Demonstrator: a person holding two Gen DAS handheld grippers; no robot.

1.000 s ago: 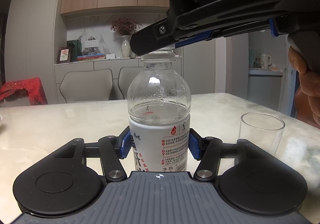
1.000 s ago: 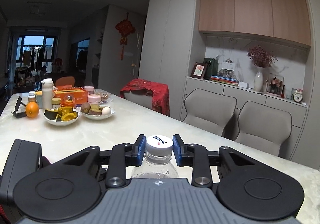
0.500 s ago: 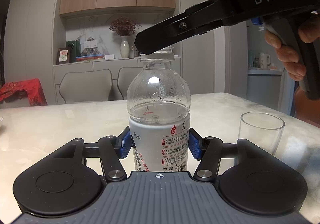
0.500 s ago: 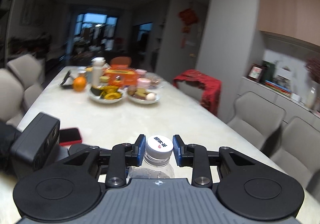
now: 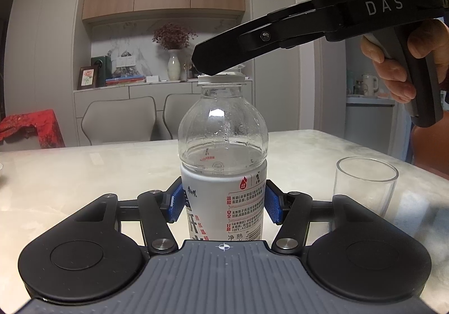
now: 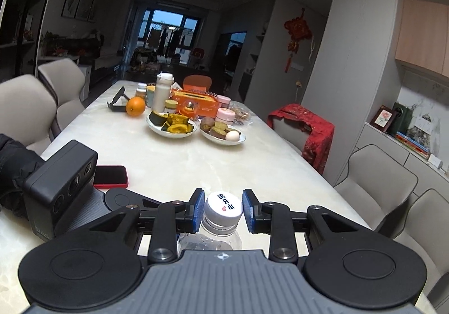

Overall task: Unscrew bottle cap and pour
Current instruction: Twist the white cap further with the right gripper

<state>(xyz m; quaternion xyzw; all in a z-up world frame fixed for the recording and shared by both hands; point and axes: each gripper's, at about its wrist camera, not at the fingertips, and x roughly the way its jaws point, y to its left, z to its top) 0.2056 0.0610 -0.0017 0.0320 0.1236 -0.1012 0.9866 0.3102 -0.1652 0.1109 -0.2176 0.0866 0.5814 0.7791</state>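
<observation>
A clear water bottle (image 5: 223, 140) with a white label stands upright on the pale marble table (image 5: 84, 173), partly filled. My left gripper (image 5: 223, 206) is shut on its labelled body, a blue pad pressed on each side. From the upper right, my right gripper (image 5: 213, 66) reaches over the bottle's neck, with a hand (image 5: 398, 61) on its handle. In the right wrist view the right gripper (image 6: 223, 210) is shut on the white cap (image 6: 223, 207), one blue pad at each side. An empty clear glass (image 5: 364, 187) stands just to the right of the bottle.
Farther down the table stand two plates of food (image 6: 171, 124), an orange (image 6: 135, 106), an orange box (image 6: 195, 103) and jars. A red phone (image 6: 110, 175) lies beside the left gripper's body (image 6: 60, 176). Grey chairs (image 6: 376, 173) line the table's sides.
The right gripper has swung round on the cap, so its view has turned left from the cabinet wall to the long table. The bottle and left gripper have stayed put.
</observation>
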